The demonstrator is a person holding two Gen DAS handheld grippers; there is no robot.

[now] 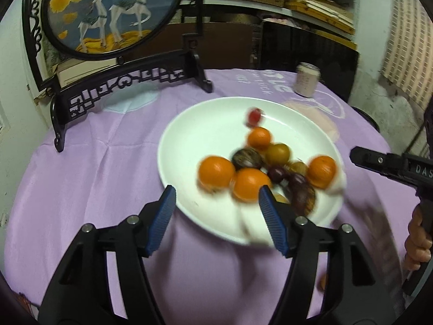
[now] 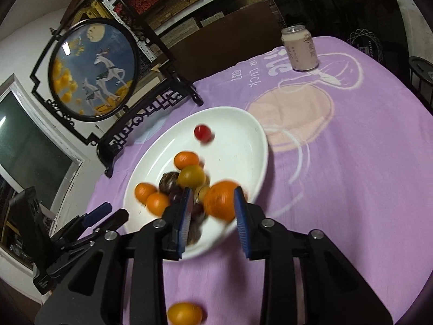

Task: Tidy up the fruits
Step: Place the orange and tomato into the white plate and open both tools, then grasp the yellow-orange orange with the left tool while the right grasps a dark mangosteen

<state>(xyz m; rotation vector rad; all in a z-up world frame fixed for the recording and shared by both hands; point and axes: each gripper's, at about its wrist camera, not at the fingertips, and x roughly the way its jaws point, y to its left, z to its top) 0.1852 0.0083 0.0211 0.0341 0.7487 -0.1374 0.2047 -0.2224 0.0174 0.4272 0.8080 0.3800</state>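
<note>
Most fruits are gathered on the round white ceramic plate [image 2: 251, 124]. One yellow-orange fruit [image 2: 184, 313] is left behind the right gripper [image 2: 213, 218] (jaws parted, gripping nothing); the left gripper [image 1: 216, 216] is seen wide, empty.

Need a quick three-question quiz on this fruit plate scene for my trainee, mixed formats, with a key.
1. True or false: the white plate holds all the fruit in view.
2. What stands at the far side of the purple cloth, beyond the plate? A) drink can B) mug C) bottle
3. Fill in: the small red fruit lies ____ from the main pile.

Key: 1 false, a yellow-orange fruit lies on the cloth near the right gripper. 2 A, the can. 3 apart.
</note>
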